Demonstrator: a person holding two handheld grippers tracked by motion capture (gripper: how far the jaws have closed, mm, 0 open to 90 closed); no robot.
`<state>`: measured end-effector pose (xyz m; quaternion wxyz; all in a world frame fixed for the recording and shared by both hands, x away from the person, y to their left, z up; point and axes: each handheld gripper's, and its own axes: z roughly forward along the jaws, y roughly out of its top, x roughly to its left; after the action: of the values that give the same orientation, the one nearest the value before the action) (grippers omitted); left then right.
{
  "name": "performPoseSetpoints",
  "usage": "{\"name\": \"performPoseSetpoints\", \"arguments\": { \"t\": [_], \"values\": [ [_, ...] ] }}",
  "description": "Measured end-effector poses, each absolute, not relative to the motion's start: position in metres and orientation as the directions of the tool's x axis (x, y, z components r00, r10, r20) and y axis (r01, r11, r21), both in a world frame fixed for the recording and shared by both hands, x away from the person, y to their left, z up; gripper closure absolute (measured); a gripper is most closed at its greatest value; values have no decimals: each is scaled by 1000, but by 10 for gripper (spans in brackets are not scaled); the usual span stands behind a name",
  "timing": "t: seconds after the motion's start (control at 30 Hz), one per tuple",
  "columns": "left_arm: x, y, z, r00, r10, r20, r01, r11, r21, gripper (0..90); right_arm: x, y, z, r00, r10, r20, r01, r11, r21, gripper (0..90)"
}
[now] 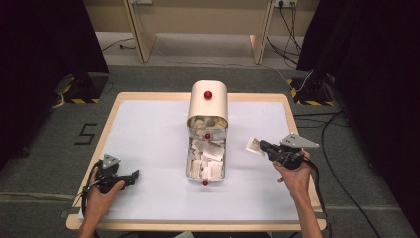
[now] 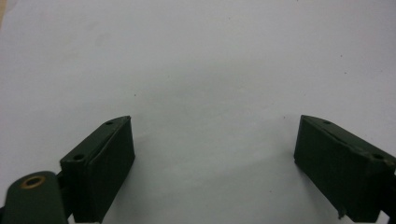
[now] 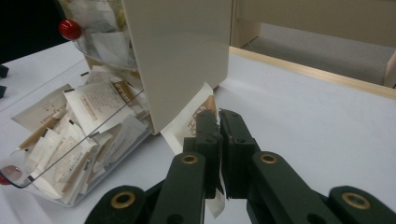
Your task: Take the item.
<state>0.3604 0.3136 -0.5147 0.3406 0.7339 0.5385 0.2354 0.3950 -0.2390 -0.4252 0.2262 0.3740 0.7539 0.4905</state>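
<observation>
Where the right tool point(image 3: 219, 119) pinches it, the packet point(image 3: 189, 119) is half hidden.

A light wooden-edged table with a white top point(image 1: 148, 124) stands on a grey carpeted floor point(image 1: 44, 163). Black curtains point(image 1: 44, 44) hang at far left and far right. Beyond the table, pale wooden furniture legs point(image 1: 138, 34) rise from a lighter floor strip. Black cables point(image 1: 341, 148) trail across the carpet on the right, and yellow-and-black striped tape point(image 1: 79, 100) marks dark stand bases at both far corners. A black number five point(image 1: 85, 134) is marked on the carpet at left.
</observation>
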Motion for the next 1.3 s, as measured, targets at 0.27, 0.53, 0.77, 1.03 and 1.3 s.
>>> {"name": "performPoseSetpoints", "arguments": {
  "t": [0.27,0.53,0.77,1.03,1.3],
  "values": [
    [360,314,-515,309,951,-21,630,-188,754,114,400,-250,-438,-585,810,44,383,228,895,870],
    [360,314,-515,309,951,-21,630,-188,754,113,403,-258,-446,-561,826,50,408,224,885,869],
    [360,314,-515,309,951,-21,629,-188,754,114,406,-260,-453,-556,829,52,425,230,876,866],
    [360,314,-515,309,951,-21,630,-188,754,113,408,-259,-460,-559,828,52,441,243,864,864],
    [360,313,-515,308,951,-23,629,-186,754,114,409,-256,-465,-563,826,44,452,263,852,862]
  ]
}}
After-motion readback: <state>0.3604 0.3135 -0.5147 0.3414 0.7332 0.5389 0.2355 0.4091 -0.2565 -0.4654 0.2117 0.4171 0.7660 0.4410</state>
